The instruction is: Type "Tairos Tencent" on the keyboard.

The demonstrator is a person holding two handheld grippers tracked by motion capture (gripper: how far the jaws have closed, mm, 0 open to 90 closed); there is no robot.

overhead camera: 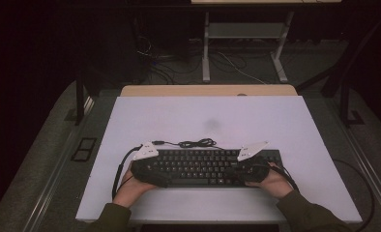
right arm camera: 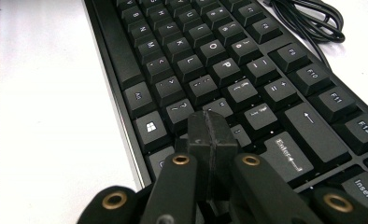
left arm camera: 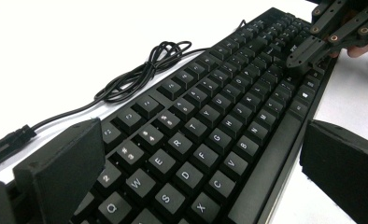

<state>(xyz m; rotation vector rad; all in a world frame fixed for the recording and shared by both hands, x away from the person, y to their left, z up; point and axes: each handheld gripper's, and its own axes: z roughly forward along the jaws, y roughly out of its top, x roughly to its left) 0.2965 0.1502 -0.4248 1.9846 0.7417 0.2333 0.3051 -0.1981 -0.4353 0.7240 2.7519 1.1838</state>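
Now the black keyboard is seen on the white bench, dark room behind; left tongs are spread wide, right tongs pressed together, empty.

My black keyboard lies flat on the white table, low in the middle of the high view, with its long side running left to right. It has lots of square black keys with small white letters, and in my left gripper view it slants from the lower left up to the upper right. Its thin black cord sits in a loose, curly bunch just behind it.
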